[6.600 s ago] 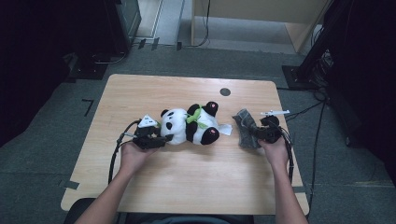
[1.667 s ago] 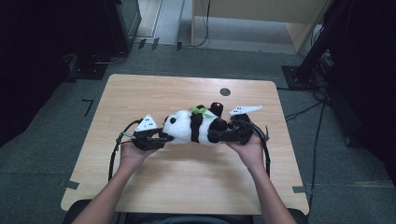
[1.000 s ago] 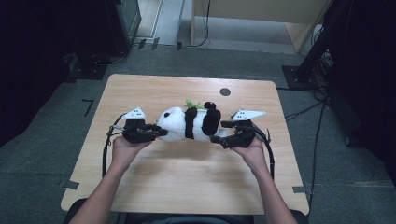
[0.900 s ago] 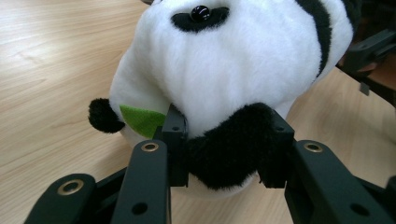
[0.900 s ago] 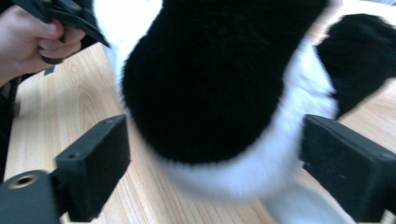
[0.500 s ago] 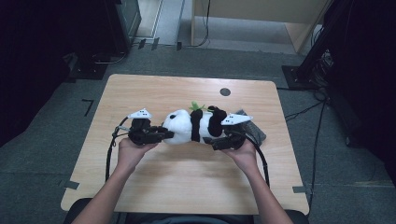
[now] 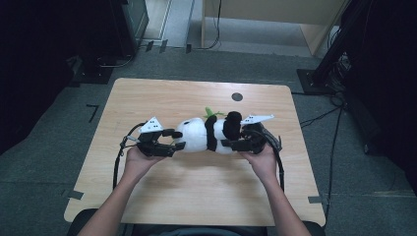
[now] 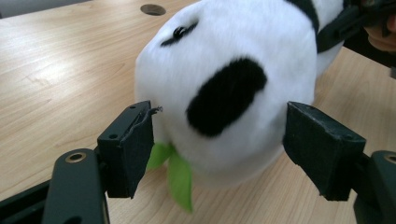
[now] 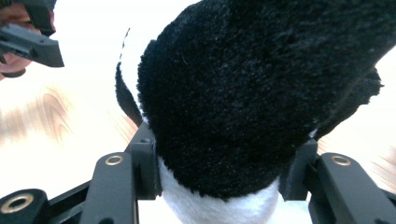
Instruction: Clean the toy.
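Both grippers swap roles: the left gripper has just been opening, its jaws now wide around the panda's head, while the right gripper closes, pinching its hind end at three o'clock, mid-table.

A toy panda lies lengthwise across the middle of the bench, its head to the left. The left tongs sit just left of the toy, jaws either side of its head with a gap showing on each side, having just been opening. The right tongs sit at its right end, jaws closing against its leg. A round hole lies in the bench at the far side, beyond the toy.
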Action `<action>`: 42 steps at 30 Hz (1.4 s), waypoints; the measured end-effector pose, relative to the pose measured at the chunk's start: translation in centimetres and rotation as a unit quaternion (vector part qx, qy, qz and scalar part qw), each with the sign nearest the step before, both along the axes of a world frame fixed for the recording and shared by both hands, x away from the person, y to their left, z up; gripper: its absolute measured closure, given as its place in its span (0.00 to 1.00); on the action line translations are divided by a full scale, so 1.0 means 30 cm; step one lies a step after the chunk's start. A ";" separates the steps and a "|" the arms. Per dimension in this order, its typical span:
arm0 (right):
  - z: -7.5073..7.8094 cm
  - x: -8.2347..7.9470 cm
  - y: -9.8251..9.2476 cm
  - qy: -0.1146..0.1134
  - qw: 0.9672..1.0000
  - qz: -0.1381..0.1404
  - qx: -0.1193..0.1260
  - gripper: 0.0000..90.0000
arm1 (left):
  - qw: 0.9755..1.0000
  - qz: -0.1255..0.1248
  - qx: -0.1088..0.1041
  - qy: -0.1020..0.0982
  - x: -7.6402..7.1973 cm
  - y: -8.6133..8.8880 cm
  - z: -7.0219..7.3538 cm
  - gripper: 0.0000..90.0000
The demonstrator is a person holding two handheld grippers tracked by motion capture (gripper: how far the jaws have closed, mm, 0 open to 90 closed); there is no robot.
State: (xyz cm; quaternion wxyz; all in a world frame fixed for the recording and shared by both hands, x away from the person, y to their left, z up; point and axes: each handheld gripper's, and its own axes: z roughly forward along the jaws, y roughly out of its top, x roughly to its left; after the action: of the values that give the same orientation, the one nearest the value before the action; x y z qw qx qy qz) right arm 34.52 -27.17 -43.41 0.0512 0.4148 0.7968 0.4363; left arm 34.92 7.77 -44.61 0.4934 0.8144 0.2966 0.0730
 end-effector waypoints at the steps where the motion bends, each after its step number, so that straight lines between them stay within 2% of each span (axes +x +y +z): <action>1: 0.007 -0.002 -0.011 0.002 1.000 -0.005 0.006 0.52 | 1.000 -0.004 -0.006 -0.001 -0.002 0.008 -0.002 0.29; 5: 0.038 -0.014 -0.049 0.009 0.999 -0.010 0.036 0.51 | 1.000 -0.021 -0.010 -0.017 -0.012 0.022 -0.010 0.29; 6: 0.046 -0.018 -0.051 0.006 0.999 -0.009 0.036 0.51 | 0.999 -0.023 -0.011 -0.030 -0.019 0.020 -0.012 0.29; 8: 0.055 -0.025 -0.047 0.008 0.999 -0.006 0.033 0.51 | 0.998 -0.030 -0.014 -0.046 -0.030 0.011 -0.016 0.29; 10: 0.054 -0.028 -0.039 0.018 0.999 -0.002 0.035 0.51 | 0.998 -0.045 -0.022 -0.046 -0.035 0.001 -0.021 0.29; 12: 0.050 -0.028 -0.032 0.025 0.999 0.002 0.040 0.51 | 0.998 -0.050 -0.011 -0.046 -0.041 -0.019 -0.030 0.25; 14: 0.050 -0.030 -0.019 0.032 0.999 0.007 0.039 0.51 | 0.998 -0.040 0.013 -0.053 -0.046 -0.040 -0.042 0.19; 16: 0.051 -0.032 -0.007 0.038 0.998 0.012 0.041 0.51 | 0.998 -0.031 0.022 -0.053 -0.048 -0.053 -0.055 0.14; 19: 0.050 -0.035 0.008 0.047 0.998 0.017 0.045 0.52 | 0.998 -0.015 0.033 -0.056 -0.047 -0.063 -0.061 0.14; 21: 0.045 -0.036 0.017 0.050 0.998 0.017 0.047 0.52 | 0.998 -0.004 0.032 -0.055 -0.046 -0.062 -0.059 0.17; 25: 0.036 -0.034 0.026 0.046 0.998 0.013 0.048 0.47 | 0.999 0.006 0.022 -0.048 -0.044 -0.050 -0.047 0.38; 27: 0.034 -0.032 0.024 0.041 0.998 0.011 0.048 0.43 | 0.999 0.006 0.019 -0.047 -0.046 -0.047 -0.037 0.48; 29: 0.036 -0.031 0.020 0.028 0.999 0.010 0.042 0.34 | 0.999 0.006 0.013 -0.031 -0.041 -0.042 -0.028 0.54; 31: 0.035 -0.029 0.010 0.011 0.999 0.015 0.051 0.27 | 1.000 0.007 -0.003 -0.021 -0.034 -0.029 -0.019 0.58; 33: 0.034 -0.029 -0.001 -0.008 0.998 0.020 0.056 0.24 | 1.000 0.008 -0.020 -0.008 -0.022 -0.011 -0.006 0.60; 35: 0.032 -0.031 -0.012 -0.024 0.997 0.028 0.072 0.23 | 1.000 0.012 -0.028 -0.005 -0.015 0.009 0.009 0.61; 38: 0.024 -0.040 -0.024 -0.061 0.995 0.037 0.069 0.24 | 0.999 0.021 -0.033 0.004 -0.005 0.038 0.027 0.62; 40: 0.011 -0.046 -0.029 -0.082 0.994 0.041 0.050 0.22 | 0.998 0.023 -0.047 0.027 0.010 0.064 0.034 0.62; 42: -0.006 -0.047 -0.037 -0.088 0.994 0.047 0.053 0.20 | 0.997 0.020 -0.056 0.047 0.022 0.085 0.040 0.62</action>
State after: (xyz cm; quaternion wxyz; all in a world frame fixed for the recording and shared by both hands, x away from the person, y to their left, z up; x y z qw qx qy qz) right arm 33.11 -28.27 -43.60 0.0788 0.3386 0.7838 0.5145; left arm 35.58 10.31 -43.41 0.5221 0.7819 0.3396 0.0274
